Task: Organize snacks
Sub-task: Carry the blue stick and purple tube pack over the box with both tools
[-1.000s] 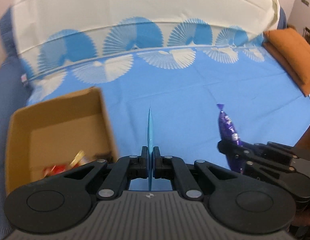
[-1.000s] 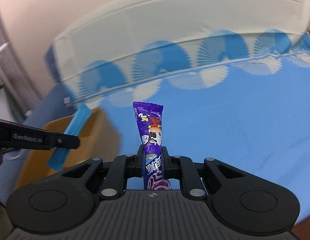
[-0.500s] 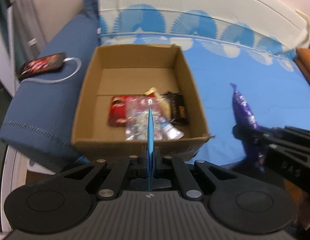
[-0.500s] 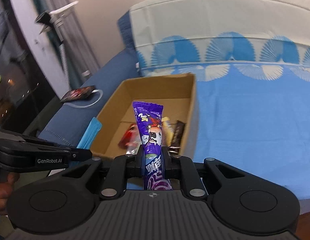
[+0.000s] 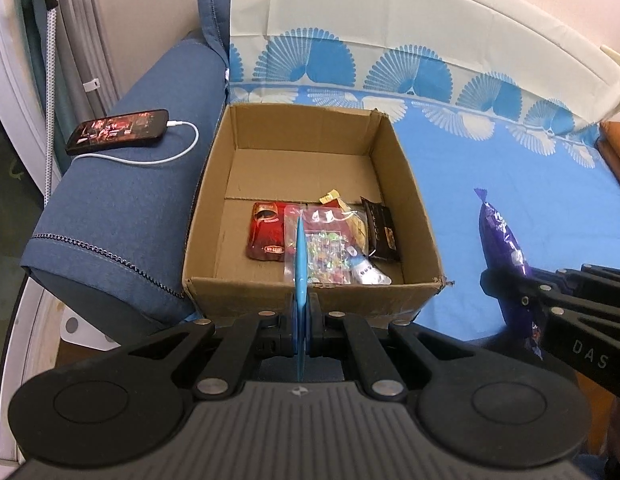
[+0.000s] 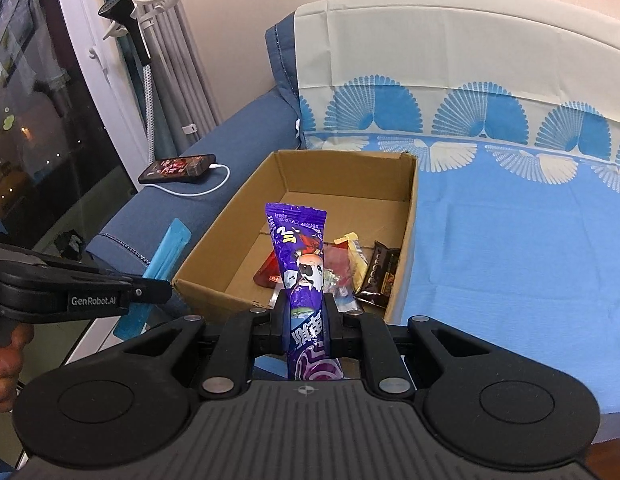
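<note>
Your left tongs (image 5: 301, 312), pinching the thin blue packet (image 5: 300, 256) edge-on, sit nearer the open brown cardboard box (image 5: 310, 300) than your right tongs (image 6: 305, 316) pinching the purple tube-shaped wrapper (image 6: 303, 272).

Even, soft indoor light — sharp centres, fisheye-bent edges (dark vignetted corners), perhaps slight shadow noise.

Snacks (image 5: 330, 240) in box (image 5: 310, 300) (near end)
</note>
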`<state>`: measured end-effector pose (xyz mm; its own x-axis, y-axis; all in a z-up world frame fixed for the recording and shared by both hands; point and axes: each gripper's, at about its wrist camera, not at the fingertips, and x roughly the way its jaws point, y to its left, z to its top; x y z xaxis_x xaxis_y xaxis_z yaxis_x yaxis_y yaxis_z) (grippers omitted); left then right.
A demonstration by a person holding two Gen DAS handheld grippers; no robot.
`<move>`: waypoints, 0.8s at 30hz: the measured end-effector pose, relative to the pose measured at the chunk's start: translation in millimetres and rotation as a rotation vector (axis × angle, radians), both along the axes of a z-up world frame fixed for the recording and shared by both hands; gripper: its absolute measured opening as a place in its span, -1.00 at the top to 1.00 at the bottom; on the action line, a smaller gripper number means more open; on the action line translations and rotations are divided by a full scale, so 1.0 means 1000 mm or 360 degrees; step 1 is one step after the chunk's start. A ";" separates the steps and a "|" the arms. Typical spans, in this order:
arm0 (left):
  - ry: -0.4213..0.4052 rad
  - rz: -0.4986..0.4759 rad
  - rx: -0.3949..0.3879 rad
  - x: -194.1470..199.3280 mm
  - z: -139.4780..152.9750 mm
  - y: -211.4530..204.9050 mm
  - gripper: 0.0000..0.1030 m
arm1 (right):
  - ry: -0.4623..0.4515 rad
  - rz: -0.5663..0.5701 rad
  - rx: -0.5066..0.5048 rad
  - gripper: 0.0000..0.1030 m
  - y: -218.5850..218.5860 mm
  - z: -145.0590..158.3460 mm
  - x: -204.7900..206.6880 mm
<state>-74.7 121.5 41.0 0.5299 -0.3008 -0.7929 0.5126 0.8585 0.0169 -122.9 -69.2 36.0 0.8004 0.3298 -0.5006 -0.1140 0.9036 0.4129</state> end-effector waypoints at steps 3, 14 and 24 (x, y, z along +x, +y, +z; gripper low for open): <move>0.0003 0.0008 0.0001 0.004 0.000 0.000 0.94 | 0.0010 0.0001 -0.0005 0.69 0.000 -0.001 0.003; 0.0005 0.0029 0.0009 0.029 -0.002 -0.004 0.94 | 0.0050 -0.0004 -0.0024 0.69 0.002 -0.006 0.025; 0.0020 0.0050 0.0002 0.072 -0.005 -0.018 0.94 | 0.0088 0.0021 -0.0044 0.69 0.005 -0.010 0.067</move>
<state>-2.4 103.8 36.2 0.5293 -0.2830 -0.7999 0.4854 0.8742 0.0119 -55.4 -64.4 26.5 0.7667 0.3258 -0.5532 -0.1039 0.9133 0.3938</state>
